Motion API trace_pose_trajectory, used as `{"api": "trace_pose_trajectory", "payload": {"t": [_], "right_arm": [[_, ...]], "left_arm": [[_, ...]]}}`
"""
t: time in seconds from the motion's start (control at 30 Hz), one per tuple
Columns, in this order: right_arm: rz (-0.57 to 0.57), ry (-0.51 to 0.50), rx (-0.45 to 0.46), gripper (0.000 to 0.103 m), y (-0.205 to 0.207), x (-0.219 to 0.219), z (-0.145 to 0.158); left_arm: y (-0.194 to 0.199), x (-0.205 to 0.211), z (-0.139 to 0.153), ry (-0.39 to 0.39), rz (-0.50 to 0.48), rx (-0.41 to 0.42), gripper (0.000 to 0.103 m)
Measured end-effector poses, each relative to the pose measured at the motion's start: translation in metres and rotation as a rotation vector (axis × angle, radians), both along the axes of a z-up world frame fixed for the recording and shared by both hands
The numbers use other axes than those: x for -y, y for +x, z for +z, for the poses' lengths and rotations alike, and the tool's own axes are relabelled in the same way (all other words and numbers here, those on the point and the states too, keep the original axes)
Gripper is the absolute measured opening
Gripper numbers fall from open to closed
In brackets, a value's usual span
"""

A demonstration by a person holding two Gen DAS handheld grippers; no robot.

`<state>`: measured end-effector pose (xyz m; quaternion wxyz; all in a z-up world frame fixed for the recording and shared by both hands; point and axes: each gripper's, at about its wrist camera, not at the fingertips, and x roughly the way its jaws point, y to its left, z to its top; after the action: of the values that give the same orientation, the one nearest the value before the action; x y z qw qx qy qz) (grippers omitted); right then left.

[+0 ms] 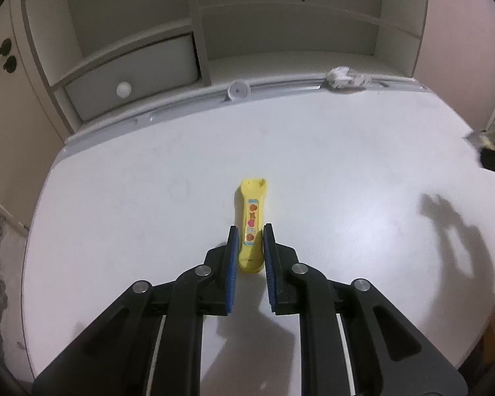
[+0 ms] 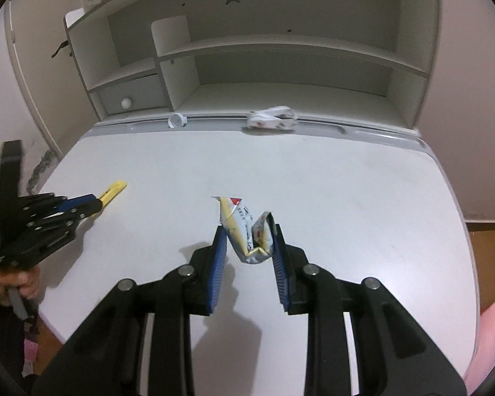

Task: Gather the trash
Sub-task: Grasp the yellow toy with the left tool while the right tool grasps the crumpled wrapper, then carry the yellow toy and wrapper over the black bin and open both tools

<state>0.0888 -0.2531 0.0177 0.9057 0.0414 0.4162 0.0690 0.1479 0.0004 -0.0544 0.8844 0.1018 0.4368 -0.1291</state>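
The left gripper [image 1: 250,231] has its jaws closed narrow around a yellow tube [image 1: 251,227], blue pads touching both sides, with the tube sticking out forward over the white desk [image 1: 346,171]; the right gripper [image 2: 247,231] is pinching a folded wrapper [image 2: 246,231] between its pads, lifted a bit above the desk; a crumpled white wrapper [image 2: 272,118] sits at the back edge, right beside the shelf unit [image 2: 280,49], well apart from both grippers.
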Motion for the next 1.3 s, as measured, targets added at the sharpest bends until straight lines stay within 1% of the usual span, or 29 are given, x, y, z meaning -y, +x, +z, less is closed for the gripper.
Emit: {"api": "trace_pose_trajectory", "payload": {"t": [0.1, 0.17, 0.27, 0.33, 0.37, 0.43, 0.5, 0.57, 0.67, 0.77, 0.87, 0.9, 1.03, 1.17, 1.3], "right_arm": [[-0.019, -0.002, 0.006, 0.027, -0.018, 0.012, 0.003], [-0.031, -0.005, 0.010, 0.027, -0.027, 0.018, 0.004], [-0.051, -0.002, 0.016, 0.027, -0.039, 0.029, 0.008], [-0.063, -0.002, 0.019, 0.027, -0.046, 0.035, 0.009], [-0.067, -0.001, 0.020, 0.027, -0.048, 0.038, 0.009], [-0.077, 0.001, 0.021, 0.027, -0.054, 0.045, 0.010], [-0.087, 0.000, 0.024, 0.027, -0.060, 0.051, 0.010], [-0.103, 0.002, 0.026, 0.027, -0.066, 0.059, 0.010], [-0.143, 0.011, 0.026, 0.027, -0.077, 0.078, 0.009], [-0.205, 0.024, 0.020, 0.027, -0.097, 0.104, 0.003], [-0.294, 0.037, 0.006, 0.027, -0.126, 0.141, -0.009], [-0.316, 0.040, 0.002, 0.027, -0.133, 0.150, -0.011], [-0.450, 0.054, -0.012, 0.027, -0.181, 0.200, -0.027], [-0.580, 0.055, -0.040, 0.027, -0.228, 0.243, -0.047], [-0.712, 0.076, -0.080, 0.027, -0.277, 0.285, -0.072]], "left_arm": [[-0.002, 0.004, -0.003, 0.029, -0.016, 0.004, 0.014], [0.000, 0.004, -0.003, 0.025, -0.021, -0.004, 0.015], [0.008, 0.006, -0.003, 0.046, -0.022, -0.010, 0.021], [0.015, 0.007, -0.003, 0.039, -0.027, -0.021, 0.021], [0.016, 0.007, -0.003, 0.036, -0.025, -0.024, 0.021], [0.019, 0.009, -0.003, 0.030, -0.028, -0.037, 0.012], [0.016, 0.013, -0.003, 0.044, -0.035, -0.033, 0.012], [0.012, 0.019, -0.001, 0.037, -0.044, -0.029, 0.012], [-0.002, 0.042, 0.010, 0.034, -0.081, 0.007, 0.012], [-0.023, 0.086, 0.025, 0.010, -0.169, 0.042, 0.012], [-0.052, 0.146, 0.037, -0.029, -0.284, 0.075, 0.012], [-0.063, 0.169, 0.040, -0.053, -0.331, 0.079, 0.012], [-0.110, 0.255, 0.045, -0.108, -0.502, 0.100, 0.012], [-0.163, 0.334, 0.039, -0.162, -0.688, 0.076, 0.012], [-0.209, 0.393, 0.030, -0.183, -0.850, 0.046, 0.012]]}}
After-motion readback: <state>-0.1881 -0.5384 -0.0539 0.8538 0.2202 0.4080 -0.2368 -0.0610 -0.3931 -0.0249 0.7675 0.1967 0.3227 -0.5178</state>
